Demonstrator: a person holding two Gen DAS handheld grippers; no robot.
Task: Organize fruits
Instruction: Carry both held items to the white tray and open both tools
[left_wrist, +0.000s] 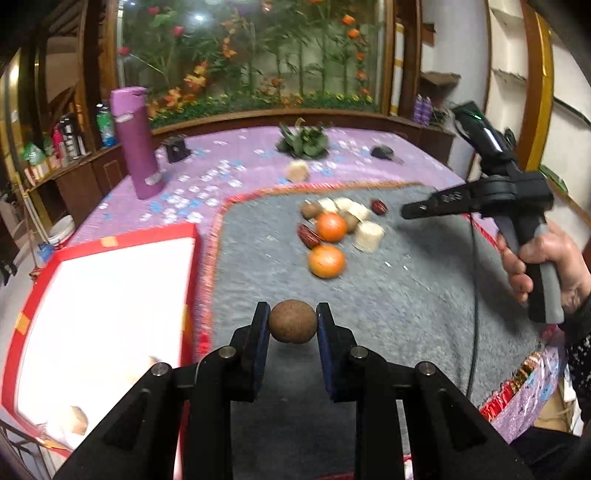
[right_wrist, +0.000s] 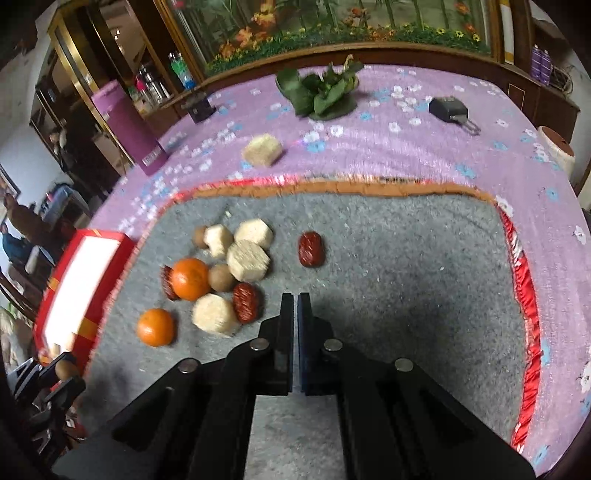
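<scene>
While your left tongs pinch the brown fruit and right tongs sit pressed together, a hasty swing toward the red box could roll it free.

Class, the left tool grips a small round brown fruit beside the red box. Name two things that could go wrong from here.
1. The round brown fruit sits pinched only between the left tool fingertips; it could slip and roll across the grey mat.
2. The red box has a raised rim; a low carry might knock the fruit loose.
</scene>
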